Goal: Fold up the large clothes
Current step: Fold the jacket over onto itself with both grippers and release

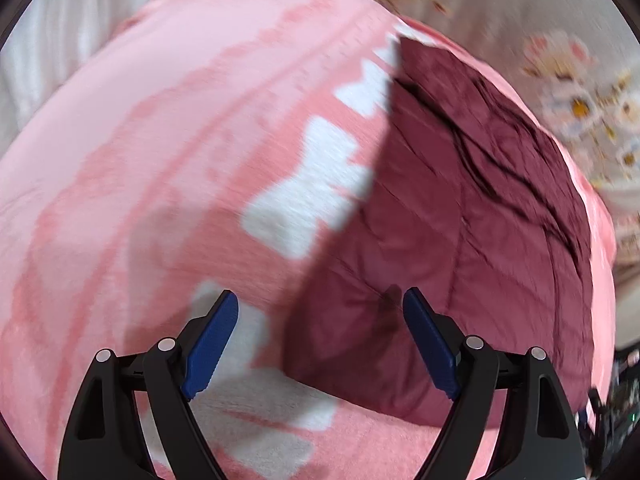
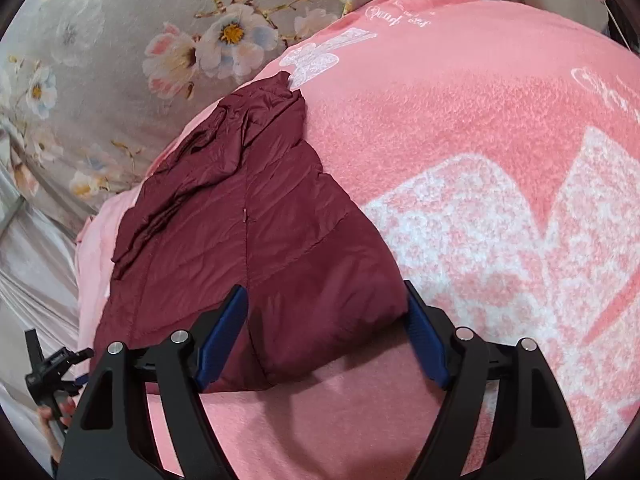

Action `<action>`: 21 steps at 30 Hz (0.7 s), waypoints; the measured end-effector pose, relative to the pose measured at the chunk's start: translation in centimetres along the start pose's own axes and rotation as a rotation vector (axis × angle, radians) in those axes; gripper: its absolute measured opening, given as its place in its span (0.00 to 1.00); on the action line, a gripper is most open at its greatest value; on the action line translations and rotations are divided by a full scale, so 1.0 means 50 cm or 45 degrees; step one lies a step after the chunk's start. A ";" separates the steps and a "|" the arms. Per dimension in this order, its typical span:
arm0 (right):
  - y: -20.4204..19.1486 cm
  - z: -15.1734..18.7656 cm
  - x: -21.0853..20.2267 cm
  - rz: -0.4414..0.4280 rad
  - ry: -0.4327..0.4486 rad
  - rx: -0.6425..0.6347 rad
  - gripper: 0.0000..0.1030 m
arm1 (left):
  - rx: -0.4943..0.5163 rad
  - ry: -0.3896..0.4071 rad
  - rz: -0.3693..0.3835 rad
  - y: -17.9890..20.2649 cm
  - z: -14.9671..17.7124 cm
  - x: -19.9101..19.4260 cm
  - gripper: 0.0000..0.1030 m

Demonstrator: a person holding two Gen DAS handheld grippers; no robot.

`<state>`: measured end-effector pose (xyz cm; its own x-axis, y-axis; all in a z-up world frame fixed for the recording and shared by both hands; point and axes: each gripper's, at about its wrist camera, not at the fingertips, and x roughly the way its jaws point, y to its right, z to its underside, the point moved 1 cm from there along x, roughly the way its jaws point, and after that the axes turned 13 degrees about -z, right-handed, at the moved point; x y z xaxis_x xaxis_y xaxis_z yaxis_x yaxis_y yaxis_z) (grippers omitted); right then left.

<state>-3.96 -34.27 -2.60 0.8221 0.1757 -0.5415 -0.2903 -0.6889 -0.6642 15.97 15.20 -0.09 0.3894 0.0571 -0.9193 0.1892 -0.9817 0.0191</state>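
A dark maroon quilted jacket (image 1: 460, 216) lies flat, folded into a long narrow shape, on a pink blanket (image 1: 160, 140). My left gripper (image 1: 320, 300) is open and empty, hovering over the jacket's near left corner. In the right wrist view the jacket (image 2: 260, 240) stretches away from me, with a bunched, wrinkled fold along its left side. My right gripper (image 2: 324, 292) is open and empty, its jaws straddling the jacket's near end without closing on it.
The pink blanket (image 2: 480, 120) with white bow patterns covers the bed. Grey floral bedding (image 2: 120, 60) lies beyond it. The other hand-held gripper (image 2: 48, 368) shows at the lower left of the right wrist view. White fabric (image 1: 52, 52) lies at the left view's upper left.
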 end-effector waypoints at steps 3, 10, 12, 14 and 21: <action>0.007 0.002 -0.002 -0.014 0.011 0.021 0.68 | -0.005 -0.018 0.007 -0.004 0.006 0.012 0.79; 0.002 0.010 -0.008 -0.087 0.021 0.060 0.09 | 0.110 -0.012 0.098 0.039 0.018 -0.003 0.21; -0.016 0.010 -0.026 -0.110 0.046 0.020 0.05 | 0.129 0.007 0.125 0.047 0.022 -0.025 0.06; -0.043 0.011 -0.052 -0.114 0.071 -0.046 0.03 | 0.144 0.044 0.141 0.046 0.026 -0.054 0.04; -0.126 0.063 -0.238 -0.168 0.196 -0.318 0.03 | 0.183 0.201 0.315 -0.050 0.085 -0.243 0.02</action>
<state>-13.46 -29.83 6.41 0.9147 0.1794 -0.3622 -0.0629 -0.8220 -0.5660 6.94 16.19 9.39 0.5445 -0.1702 -0.8213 -0.0535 -0.9842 0.1685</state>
